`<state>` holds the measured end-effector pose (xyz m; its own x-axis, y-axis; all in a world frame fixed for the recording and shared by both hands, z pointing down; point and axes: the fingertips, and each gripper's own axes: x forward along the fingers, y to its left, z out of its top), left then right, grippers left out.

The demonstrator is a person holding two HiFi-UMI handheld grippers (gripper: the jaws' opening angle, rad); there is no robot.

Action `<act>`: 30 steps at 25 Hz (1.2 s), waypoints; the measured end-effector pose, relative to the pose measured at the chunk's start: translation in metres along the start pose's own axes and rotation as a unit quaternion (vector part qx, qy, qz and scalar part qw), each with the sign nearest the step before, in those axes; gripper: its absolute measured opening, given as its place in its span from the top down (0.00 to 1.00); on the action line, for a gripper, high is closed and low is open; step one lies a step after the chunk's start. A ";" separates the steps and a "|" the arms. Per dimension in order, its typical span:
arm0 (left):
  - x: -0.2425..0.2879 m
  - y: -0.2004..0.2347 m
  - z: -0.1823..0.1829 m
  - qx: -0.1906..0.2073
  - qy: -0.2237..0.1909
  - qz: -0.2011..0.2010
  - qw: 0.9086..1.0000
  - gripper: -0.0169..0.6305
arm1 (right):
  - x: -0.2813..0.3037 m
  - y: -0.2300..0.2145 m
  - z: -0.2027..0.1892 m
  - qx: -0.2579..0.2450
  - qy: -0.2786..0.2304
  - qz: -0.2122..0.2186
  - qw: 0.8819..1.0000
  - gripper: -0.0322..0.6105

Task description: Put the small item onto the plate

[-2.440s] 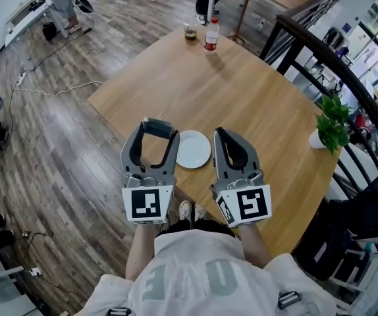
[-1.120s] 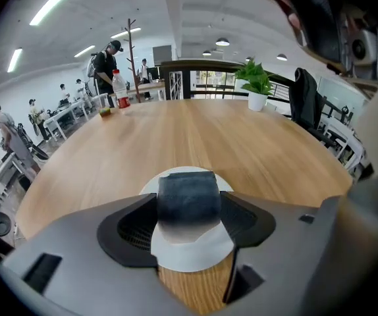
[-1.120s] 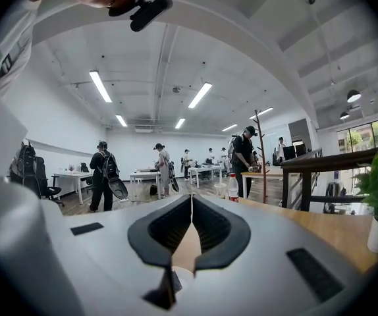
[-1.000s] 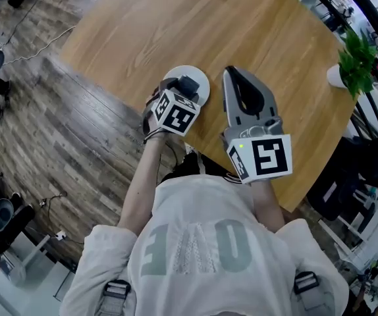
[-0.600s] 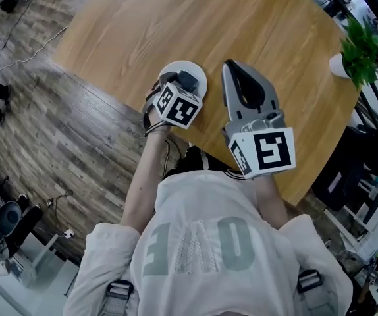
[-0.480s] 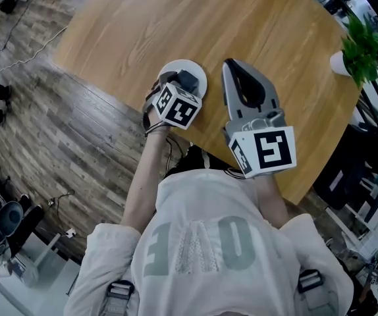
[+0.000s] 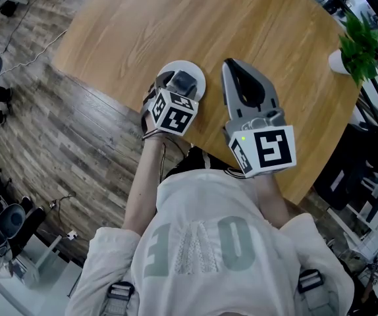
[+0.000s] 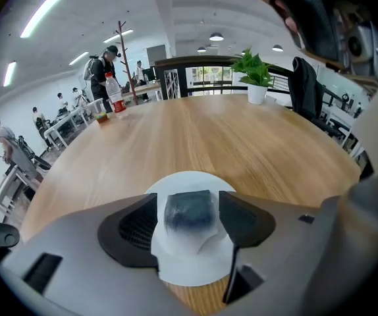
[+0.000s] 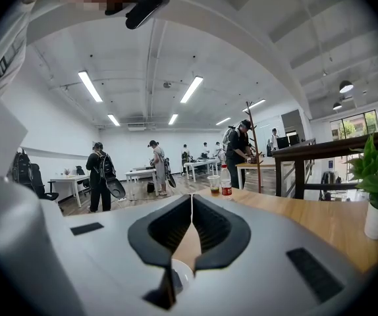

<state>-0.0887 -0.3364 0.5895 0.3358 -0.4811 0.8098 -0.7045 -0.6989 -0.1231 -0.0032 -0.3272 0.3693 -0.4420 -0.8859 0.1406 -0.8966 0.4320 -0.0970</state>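
A white plate (image 7: 190, 70) lies near the table's front-left edge. On it rests the small item (image 8: 189, 210), a dark grey block, also seen as the block (image 7: 184, 81) from above. My left gripper (image 8: 189, 206) hangs over the plate (image 8: 188, 180) with its jaws on either side of the block. They stand slightly open, and a thin strip of white plate shows along the block's left side. My right gripper (image 7: 234, 66) is shut and empty, held over the table just right of the plate. Its jaws meet in a thin line in the right gripper view (image 9: 191, 206).
A small potted plant (image 7: 355, 45) in a white pot stands at the table's right edge, by a dark railing. A bottle (image 8: 114, 96) and a cup (image 8: 101, 116) stand at the far end of the round wooden table (image 7: 242, 18). People stand farther off in the room.
The left gripper carried the dark block over the plate and has stayed there. In the last half second it shifted slightly back and turned. The right gripper has held still.
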 end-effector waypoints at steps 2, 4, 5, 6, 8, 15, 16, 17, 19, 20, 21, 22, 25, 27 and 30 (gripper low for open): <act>-0.012 0.005 0.009 -0.013 -0.020 0.006 1.000 0.51 | -0.002 0.001 0.001 0.001 -0.001 0.000 1.000 0.92; -0.028 0.015 0.025 -0.035 -0.058 0.015 0.998 0.51 | -0.003 0.001 0.002 0.000 -0.003 0.000 1.000 0.92; -0.039 0.020 0.036 -0.049 -0.087 0.021 0.995 0.51 | -0.004 0.001 0.003 -0.001 -0.005 0.001 1.000 0.92; -0.051 0.027 0.049 -0.062 -0.123 0.028 0.990 0.51 | -0.004 0.002 0.004 -0.002 -0.007 0.001 1.000 0.92; -0.080 0.039 0.077 -0.075 -0.208 0.048 0.974 0.51 | -0.005 0.003 0.008 -0.004 -0.013 0.002 1.000 0.92; -0.212 0.076 0.135 -0.135 -0.464 0.144 0.864 0.64 | -0.010 0.017 0.022 -0.015 -0.035 0.008 0.999 0.92; -0.228 0.081 0.133 -0.142 -0.476 0.169 0.851 0.75 | -0.011 0.019 0.025 -0.017 -0.038 0.010 0.999 0.92; -0.241 0.084 0.130 -0.148 -0.484 0.191 0.841 0.87 | -0.013 0.021 0.027 -0.019 -0.041 0.010 0.999 0.92; -0.265 0.086 0.124 -0.153 -0.503 0.218 0.822 0.96 | -0.017 0.025 0.033 -0.022 -0.049 0.011 0.998 0.92; -0.275 0.083 0.122 -0.149 -0.515 0.227 0.813 0.96 | -0.019 0.027 0.036 -0.023 -0.053 0.012 0.998 0.92; -0.284 0.081 0.119 -0.141 -0.526 0.237 0.805 0.96 | -0.021 0.030 0.037 -0.024 -0.057 0.014 0.998 0.92; -0.292 0.077 0.117 -0.128 -0.533 0.249 0.799 0.96 | -0.023 0.032 0.038 -0.025 -0.060 0.016 0.998 0.92; -0.303 0.068 0.113 -0.090 -0.532 0.285 0.793 0.96 | -0.026 0.035 0.039 -0.032 -0.065 0.016 0.997 0.92; -0.302 0.064 0.112 -0.078 -0.524 0.291 0.796 0.96 | -0.026 0.037 0.039 -0.048 -0.061 0.011 0.997 0.92; -0.299 0.059 0.112 -0.077 -0.516 0.289 0.802 0.96 | -0.024 0.042 0.038 -0.074 -0.054 0.010 0.996 0.92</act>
<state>-0.1609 -0.2929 0.2755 0.2071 -0.9390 -0.2745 -0.9716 -0.1646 -0.1700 -0.0295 -0.2945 0.3245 -0.4617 -0.8864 0.0328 -0.8851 0.4628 0.0485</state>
